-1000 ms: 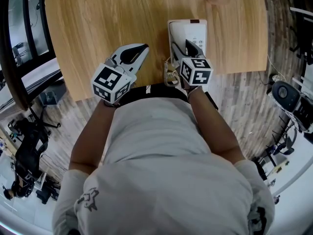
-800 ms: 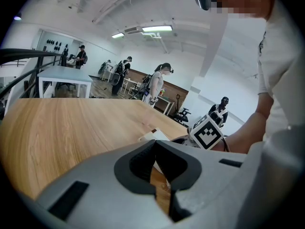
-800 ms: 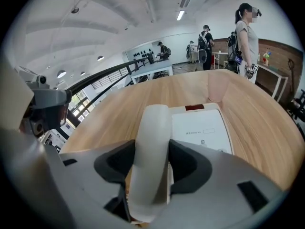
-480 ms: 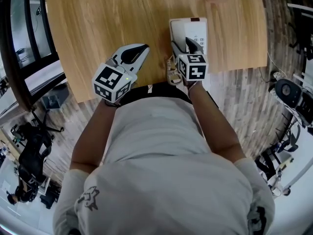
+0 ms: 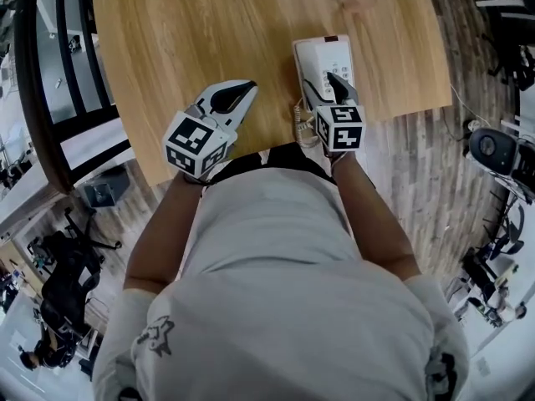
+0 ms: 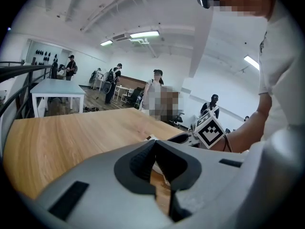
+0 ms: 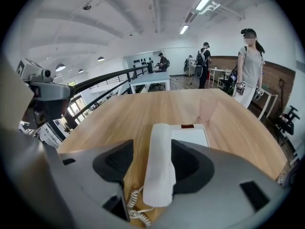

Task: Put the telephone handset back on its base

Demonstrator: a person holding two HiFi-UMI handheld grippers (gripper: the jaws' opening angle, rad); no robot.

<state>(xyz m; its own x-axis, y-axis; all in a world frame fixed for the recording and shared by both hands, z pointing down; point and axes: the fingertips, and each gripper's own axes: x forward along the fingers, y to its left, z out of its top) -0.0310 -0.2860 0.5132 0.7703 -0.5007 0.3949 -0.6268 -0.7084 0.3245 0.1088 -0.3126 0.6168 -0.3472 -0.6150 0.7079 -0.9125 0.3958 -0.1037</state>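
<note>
Nearest me, my left claw [image 5: 232,96] hangs over the near edge of the tabletop [image 5: 192,32]. Its jaws are pressed together with nothing in them, and it has no part in the job as things stand. Beside it, my right claw [image 5: 326,86] is over the telephone. Its jaws have just been opening and now stand wide apart. The white handset [image 7: 159,166] lies lengthwise in the gap, with neither pad pressing on it. Wood shows between the handset and the pad on its left.

The coiled cord [image 7: 135,205] trails from the handset's near end towards me. The handset lies along the left side of the base [image 7: 191,136], whose flat white panel shows just to its right.

I judge the handset is down on its cradle and released, so the main step looks done, though I cannot tell whether it is fully seated. What is left is to draw my right claw clear without nudging it. Far beyond the tabletop, people [image 7: 249,66] stand about the room.
</note>
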